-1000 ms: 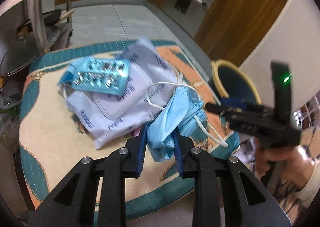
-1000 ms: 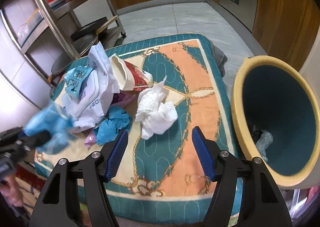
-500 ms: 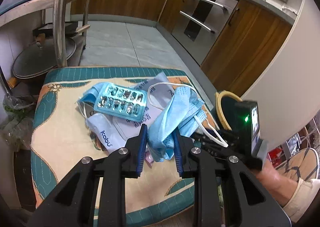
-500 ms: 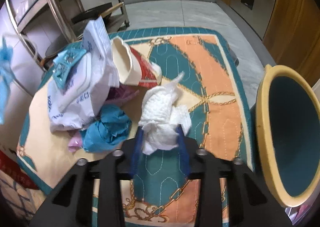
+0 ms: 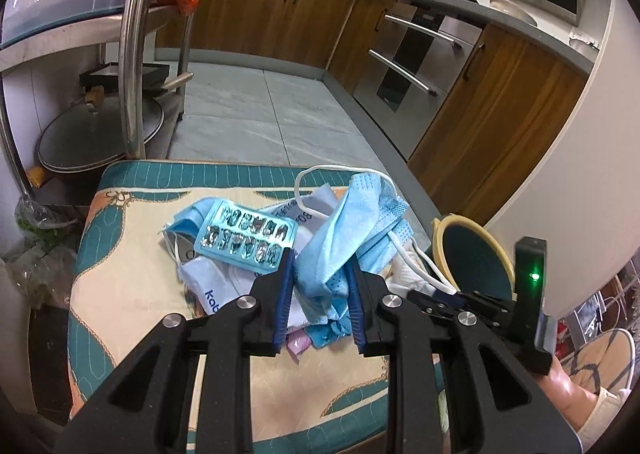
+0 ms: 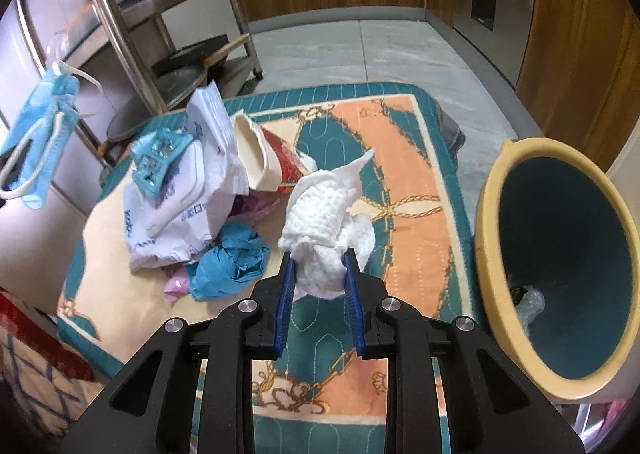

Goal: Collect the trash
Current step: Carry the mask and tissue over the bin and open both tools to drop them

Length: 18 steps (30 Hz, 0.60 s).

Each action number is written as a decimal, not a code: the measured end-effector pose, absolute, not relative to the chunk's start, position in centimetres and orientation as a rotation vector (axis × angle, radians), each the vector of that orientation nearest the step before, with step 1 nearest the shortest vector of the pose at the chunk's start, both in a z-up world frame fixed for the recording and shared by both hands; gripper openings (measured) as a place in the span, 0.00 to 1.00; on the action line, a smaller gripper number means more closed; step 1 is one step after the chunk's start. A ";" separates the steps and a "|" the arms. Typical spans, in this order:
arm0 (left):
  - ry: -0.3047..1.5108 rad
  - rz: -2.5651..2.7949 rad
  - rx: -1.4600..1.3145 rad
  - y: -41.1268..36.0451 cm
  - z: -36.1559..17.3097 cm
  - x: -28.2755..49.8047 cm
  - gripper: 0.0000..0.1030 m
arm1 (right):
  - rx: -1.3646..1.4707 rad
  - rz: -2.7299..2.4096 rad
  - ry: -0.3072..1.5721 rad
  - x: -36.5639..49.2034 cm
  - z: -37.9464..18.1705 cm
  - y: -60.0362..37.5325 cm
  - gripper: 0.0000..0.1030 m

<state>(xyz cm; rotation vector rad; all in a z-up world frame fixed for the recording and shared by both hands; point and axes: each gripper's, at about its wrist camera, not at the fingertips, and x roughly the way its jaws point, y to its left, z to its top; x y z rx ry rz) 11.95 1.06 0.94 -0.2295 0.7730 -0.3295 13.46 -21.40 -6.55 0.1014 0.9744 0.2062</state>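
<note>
The left gripper (image 5: pixel 320 274) is clamped on a crumpled light-blue face mask (image 5: pixel 352 222), which bulges up between its blue pads (image 5: pixel 285 286) with the white ear loops (image 5: pixel 420 258) trailing to the right; in the right wrist view the same mask (image 6: pixel 44 122) hangs in the air beyond the left edge of the cushion, clear of its surface.

The right gripper (image 6: pixel 318 272) has its jaws closing on a wad of white paper towel (image 6: pixel 324 222); the pads (image 6: pixel 289 282) press against the wad's lower end on both sides, and the rest of the towel stands up ahead of the fingertips, over the middle of the patterned teal and orange cushion (image 6: pixel 404 190).

The remaining trash lies in a heap toward the cushion's left side. A white printed plastic packet (image 6: pixel 188 190) carries an empty teal blister pack (image 6: pixel 158 160) on top, near the far left corner. A squashed red and cream paper cup (image 6: pixel 268 158) lies just right of the packet, with the towel's far tip close to it. A crumpled blue wrapper (image 6: pixel 232 258) sits just left of the right gripper's left finger, beside a scrap of pink plastic (image 6: pixel 176 284).

Off the cushion's right edge stands a yellow-rimmed bin (image 6: pixel 492 222) with a teal inside, and a clear plastic scrap (image 6: pixel 530 302) lies at its bottom.
</note>
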 end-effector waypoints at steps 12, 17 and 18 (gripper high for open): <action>0.772 -0.342 -0.215 -1.0 1.3 12.2 0.24 | 0.155 0.194 0.920 12.2 -4.1 -24.2 0.25; 0.768 -0.351 -0.216 -1.7 1.4 12.5 0.24 | 0.172 0.190 0.902 11.7 -3.4 -25.1 0.25; 0.763 -0.355 -0.215 -1.9 1.6 12.5 0.24 | 0.175 0.189 0.896 11.6 -3.2 -25.3 0.25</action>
